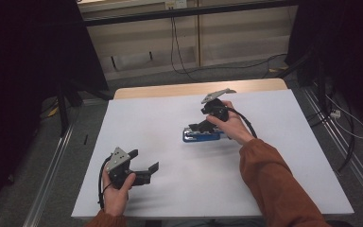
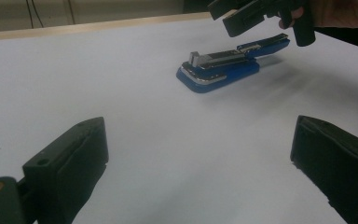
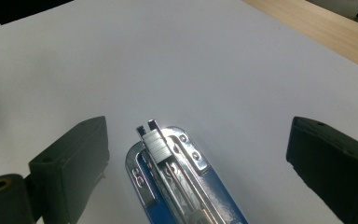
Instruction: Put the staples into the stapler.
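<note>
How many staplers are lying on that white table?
1. The blue stapler lies right of the table's middle, its top swung open, just under the right tool, whose jaws stand open around it without touching. Nothing seems hidden behind the hands.

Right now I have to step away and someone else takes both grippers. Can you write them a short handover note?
Left gripper: open, holding nothing, near the table's front left.
Right gripper: open, just above the blue stapler, jaws either side of it, not pressing.
Stapler: lies mid-table, top swung open, staple strip showing at the front of the channel.
Done: stapler opened, staples seemingly in.
Left: probably close the top.
</note>
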Tool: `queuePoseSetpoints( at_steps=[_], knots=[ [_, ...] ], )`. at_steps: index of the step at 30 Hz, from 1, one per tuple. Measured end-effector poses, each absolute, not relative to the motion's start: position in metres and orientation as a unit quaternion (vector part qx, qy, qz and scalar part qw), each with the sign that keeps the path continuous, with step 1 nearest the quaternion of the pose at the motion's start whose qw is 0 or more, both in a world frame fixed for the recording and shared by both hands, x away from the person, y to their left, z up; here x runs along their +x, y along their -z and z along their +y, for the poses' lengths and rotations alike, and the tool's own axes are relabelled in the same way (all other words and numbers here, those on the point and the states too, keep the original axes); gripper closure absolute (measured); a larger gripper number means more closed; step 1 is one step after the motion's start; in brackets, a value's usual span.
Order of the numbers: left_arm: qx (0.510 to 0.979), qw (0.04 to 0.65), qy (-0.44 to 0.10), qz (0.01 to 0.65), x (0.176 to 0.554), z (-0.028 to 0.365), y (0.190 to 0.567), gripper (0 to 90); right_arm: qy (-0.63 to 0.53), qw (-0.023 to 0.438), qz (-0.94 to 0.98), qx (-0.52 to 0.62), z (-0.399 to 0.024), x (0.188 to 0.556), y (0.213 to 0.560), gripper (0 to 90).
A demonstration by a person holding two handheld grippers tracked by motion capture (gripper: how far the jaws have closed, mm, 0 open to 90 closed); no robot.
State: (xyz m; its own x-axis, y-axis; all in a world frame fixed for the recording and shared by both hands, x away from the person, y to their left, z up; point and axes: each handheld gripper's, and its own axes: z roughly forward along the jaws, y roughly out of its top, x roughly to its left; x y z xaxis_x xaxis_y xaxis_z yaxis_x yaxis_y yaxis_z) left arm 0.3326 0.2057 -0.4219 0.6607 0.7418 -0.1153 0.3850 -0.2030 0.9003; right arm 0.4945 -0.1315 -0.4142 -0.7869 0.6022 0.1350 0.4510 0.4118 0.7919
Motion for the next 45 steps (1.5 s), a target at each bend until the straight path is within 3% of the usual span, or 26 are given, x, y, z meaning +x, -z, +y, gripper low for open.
queuePoseSetpoints(
  at_steps=[45],
  knots=[
    [0.757,0.508,-0.175,0.371,0.333,0.204,0.423,4.2,-0.495,0.203,0.746,0.397,-0.177,0.429,0.403,2.7]
  ],
)
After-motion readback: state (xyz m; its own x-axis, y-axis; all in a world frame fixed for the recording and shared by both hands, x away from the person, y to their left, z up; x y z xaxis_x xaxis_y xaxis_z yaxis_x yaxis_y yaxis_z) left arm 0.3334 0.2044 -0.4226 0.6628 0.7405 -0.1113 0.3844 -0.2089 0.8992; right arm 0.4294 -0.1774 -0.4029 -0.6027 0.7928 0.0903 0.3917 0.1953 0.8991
